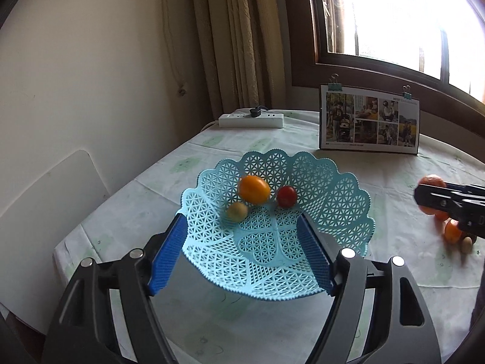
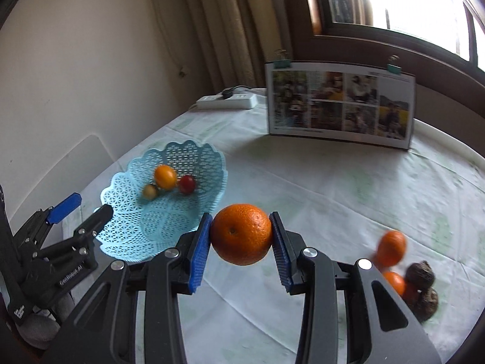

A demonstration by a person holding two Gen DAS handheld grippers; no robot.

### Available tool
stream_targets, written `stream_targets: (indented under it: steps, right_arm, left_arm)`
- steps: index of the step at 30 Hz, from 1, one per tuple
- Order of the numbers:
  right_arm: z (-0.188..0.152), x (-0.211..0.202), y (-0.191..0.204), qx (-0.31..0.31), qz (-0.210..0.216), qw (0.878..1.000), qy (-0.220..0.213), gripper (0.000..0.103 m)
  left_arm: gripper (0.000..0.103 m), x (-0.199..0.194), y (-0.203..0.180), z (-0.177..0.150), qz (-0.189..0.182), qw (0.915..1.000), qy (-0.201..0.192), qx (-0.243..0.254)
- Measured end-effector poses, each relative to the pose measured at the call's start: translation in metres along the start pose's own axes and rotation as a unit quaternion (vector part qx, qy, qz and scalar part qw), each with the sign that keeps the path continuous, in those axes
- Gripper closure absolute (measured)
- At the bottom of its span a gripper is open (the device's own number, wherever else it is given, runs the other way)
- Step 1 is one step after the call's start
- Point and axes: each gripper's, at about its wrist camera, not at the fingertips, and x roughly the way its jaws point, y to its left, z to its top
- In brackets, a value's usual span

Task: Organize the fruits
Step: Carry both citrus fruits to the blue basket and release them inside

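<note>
right gripper (image 2: 241, 242): jaws clamped on a large orange (image 2: 241, 233), pads on its two sides, fruit clear of the desk (image 2: 303, 188). nothing supports it from below.

left gripper (image 1: 242, 239): jaws wide, the near rim of the blue lattice basket (image 1: 333, 200) between them. one pad sits outside the rim, the other over the inside. contact cannot be told.

beyond the left jaws, in the far half of the basket: a small orange-yellow fruit (image 1: 254, 188), a red one (image 1: 286, 196), a pale greenish one (image 1: 237, 211), bunched close.

to the right of the right jaws, low on the desk: loose pile, a small orange fruit (image 2: 391, 248) blurred, two dark wrinkled fruits (image 2: 419, 273) beside it.

farthest: photo card (image 2: 339, 106) upright, power strip (image 2: 227, 100) behind.

risks, judged: round orange may roll out of the pads if the grip slackens in transit. light basket may slide or tip if the orange lands on its rim, scattering the three inside. loose pile may roll if nudged.
</note>
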Motion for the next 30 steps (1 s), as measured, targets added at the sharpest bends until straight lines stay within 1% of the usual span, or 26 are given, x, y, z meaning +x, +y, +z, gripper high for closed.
stream_targets:
  steps: [4,9,11,12,16,21,30]
  right_arm:
    - [0.007,0.015,0.02,-0.014,0.017,1.0,0.004,0.064]
    - [0.013,0.034,0.039,-0.018,0.044,0.999,0.018,0.064]
    - [0.014,0.04,0.044,-0.019,0.052,0.998,0.021,0.063]
    - [0.014,0.043,0.047,-0.02,0.055,0.998,0.02,0.063]
    - [0.014,0.047,0.051,-0.019,0.064,0.998,0.019,0.063]
    - [0.013,0.041,0.04,-0.012,0.052,0.998,0.015,0.063]
    - [0.004,0.023,-0.01,0.026,0.017,0.999,0.01,0.063]
  left_arm:
    - [0.022,0.001,0.007,-0.003,0.002,1.0,0.002,-0.007]
    - [0.02,0.004,0.016,-0.008,0.006,0.9998,0.009,-0.019]
    - [0.006,0.005,0.019,-0.009,0.007,0.9996,0.012,-0.026]
    - [0.005,0.005,0.021,-0.01,0.009,0.9994,0.013,-0.031]
    - [0.005,0.009,0.026,-0.011,0.014,0.9989,0.019,-0.04]
    - [0.005,0.008,0.022,-0.009,0.01,0.9991,0.015,-0.037]
    - [0.005,0.005,-0.002,-0.003,-0.008,0.9997,0.008,-0.024]
